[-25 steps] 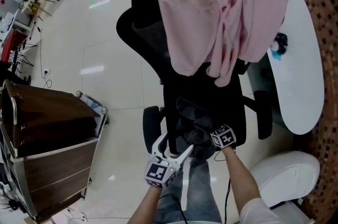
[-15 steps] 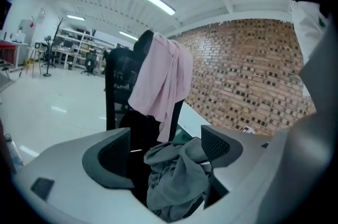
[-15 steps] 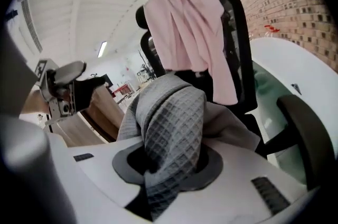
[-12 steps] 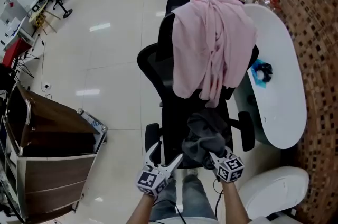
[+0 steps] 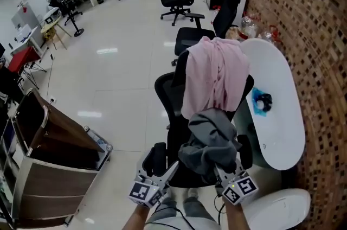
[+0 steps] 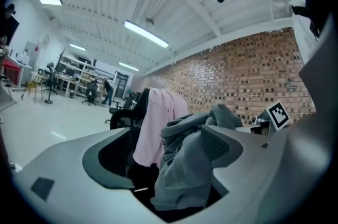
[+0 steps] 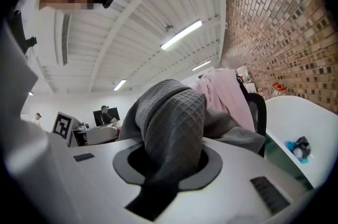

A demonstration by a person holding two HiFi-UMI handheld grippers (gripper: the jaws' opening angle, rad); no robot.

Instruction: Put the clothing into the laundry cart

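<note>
Glossy white floor [image 5: 119, 61] lies between a black office chair [image 5: 168, 94] and the brown laundry cart [image 5: 54, 183], which stands well apart at the left of the head view. A grey garment [image 5: 210, 142] is held bunched above the chair seat. The right gripper [image 5: 223, 176] is clamped on a fold of it, while the jaws of the left gripper [image 5: 158, 168] stand apart with nothing pinched, the cloth hanging just beyond them. A pink garment [image 5: 214, 77] is draped over the chair back. Since only one fold is gripped, the hanging bulk could be pulled loose, snagged on an armrest [image 5: 156, 155] or dragged across the floor during the carry. The pink garment could also be tugged off if brushed.
</note>
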